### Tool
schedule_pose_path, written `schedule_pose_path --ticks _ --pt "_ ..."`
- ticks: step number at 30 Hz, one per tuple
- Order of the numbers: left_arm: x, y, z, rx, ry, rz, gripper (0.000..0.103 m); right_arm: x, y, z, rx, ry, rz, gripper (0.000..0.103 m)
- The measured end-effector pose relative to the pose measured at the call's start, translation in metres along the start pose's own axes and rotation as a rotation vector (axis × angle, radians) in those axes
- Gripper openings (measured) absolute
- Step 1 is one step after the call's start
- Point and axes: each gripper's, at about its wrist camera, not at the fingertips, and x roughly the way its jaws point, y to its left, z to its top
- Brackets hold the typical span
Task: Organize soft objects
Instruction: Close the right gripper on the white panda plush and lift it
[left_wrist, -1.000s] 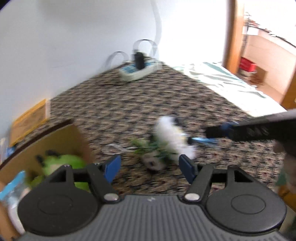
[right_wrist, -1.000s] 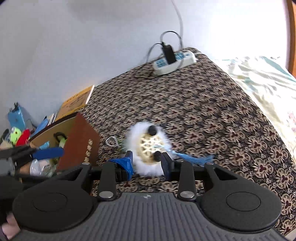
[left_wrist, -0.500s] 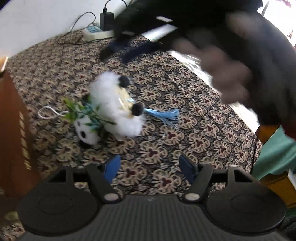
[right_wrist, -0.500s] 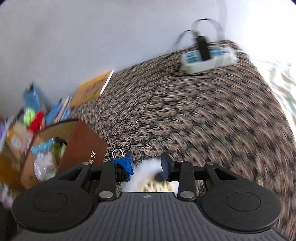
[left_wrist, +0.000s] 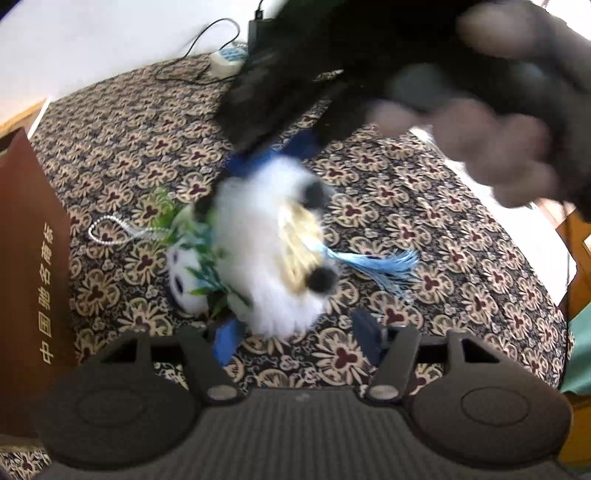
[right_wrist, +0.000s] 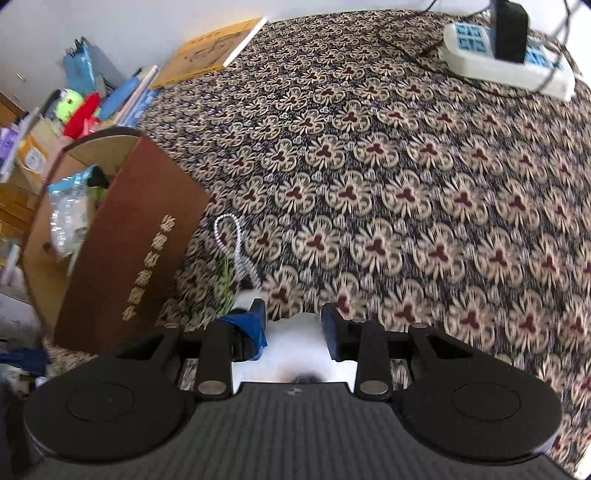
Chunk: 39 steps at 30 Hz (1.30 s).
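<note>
L gripper (left_wrist: 293, 334) jaws apart, nothing between them, low over patterned cloth (left_wrist: 461, 236). Just ahead: white fluffy toy (left_wrist: 266, 251) w/ blue tassel (left_wrist: 384, 264), touching small panda toy (left_wrist: 186, 275) on its left, bead loop (left_wrist: 110, 230) beside. R gripper (right_wrist: 293, 328) jaws around the fluffy toy (right_wrist: 291, 356); can't tell if clamped. Brown box (right_wrist: 122, 251) at cloth's left edge, power strip (right_wrist: 508, 64) at far edge.

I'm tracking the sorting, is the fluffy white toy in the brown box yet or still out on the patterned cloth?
Still out. The fluffy white toy lies on the patterned cloth beside the brown box, between the right gripper fingers.
</note>
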Motion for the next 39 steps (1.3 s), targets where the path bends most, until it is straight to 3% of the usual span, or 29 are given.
schedule_pose_path --ticks 5,9,13,16,19,24,27,32,35,38,39 --pt "0.002 0.0 -0.002 0.044 -0.017 0.03 0.051 -0.025 -0.018 -0.024 0.065 -0.013 0.059 0.017" --pt "-0.004 -0.017 -0.013 0.172 -0.054 0.072 0.05 -0.042 -0.022 -0.053 0.103 -0.044 0.102 0.017" --pt "-0.009 -0.03 -0.02 0.278 -0.083 0.079 0.048 -0.034 -0.021 -0.086 0.124 -0.039 0.054 0.017" --pt "-0.01 -0.037 -0.021 0.323 -0.094 0.089 0.049 -0.05 -0.024 -0.092 0.155 -0.12 0.07 0.017" --pt "-0.011 -0.038 -0.02 0.313 -0.096 0.072 0.061 -0.069 -0.028 -0.081 0.189 -0.213 0.102 0.017" --pt "-0.021 -0.028 -0.021 0.237 -0.093 0.019 0.065 -0.069 -0.024 -0.045 0.158 -0.259 0.084 0.017" --pt "-0.023 -0.022 -0.02 0.194 -0.094 0.028 0.065 -0.051 -0.019 -0.024 0.127 -0.232 0.059 0.017" --pt "-0.028 -0.008 -0.009 0.089 -0.095 -0.07 0.067 -0.015 -0.015 0.0 0.067 -0.122 0.008 0.017" --pt "-0.019 -0.01 -0.004 0.059 -0.079 -0.066 0.067 0.0 -0.018 0.002 0.059 -0.048 -0.018 0.017" --pt "-0.011 -0.012 -0.005 0.066 -0.064 -0.029 0.039 -0.004 -0.022 -0.007 0.078 -0.004 -0.001 0.017" --pt "-0.011 -0.011 -0.006 0.063 -0.06 -0.031 0.039 -0.009 -0.024 -0.011 0.081 -0.003 0.007 0.017"
